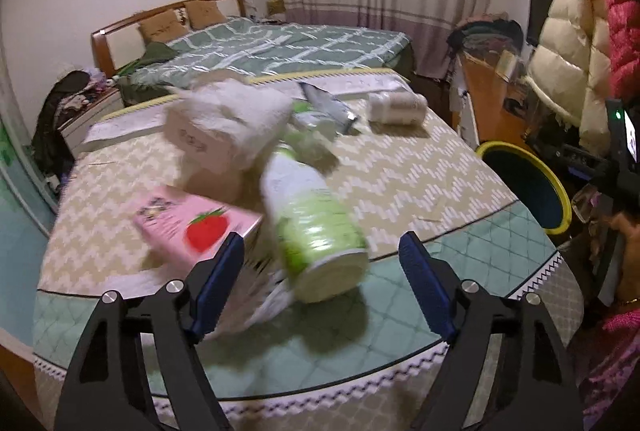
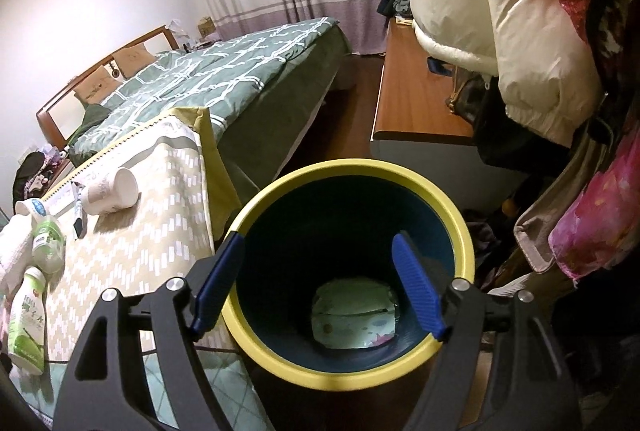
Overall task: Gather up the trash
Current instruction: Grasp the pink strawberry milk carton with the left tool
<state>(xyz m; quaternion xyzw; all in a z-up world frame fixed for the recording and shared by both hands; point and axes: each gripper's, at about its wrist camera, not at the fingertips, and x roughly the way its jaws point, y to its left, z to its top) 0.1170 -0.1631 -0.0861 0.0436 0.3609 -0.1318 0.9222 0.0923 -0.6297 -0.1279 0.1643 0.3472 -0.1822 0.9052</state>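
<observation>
My left gripper hangs with its 2 ribbed blue pads apart, gripping nothing; the smooth green-and-white plastic bottle lies on its side just ahead of them, blurred. Beside it sits a flat pink carton with a red strawberry, and further back a crumpled white tissue heap and a tipped paper cup. All rest on a quilted table cover with a beige zigzag weave. My right gripper is spread wide over the round, yellow-rimmed dark bin, where a soft pale packet lies at the bottom. A green checked bed fills the room behind.
</observation>
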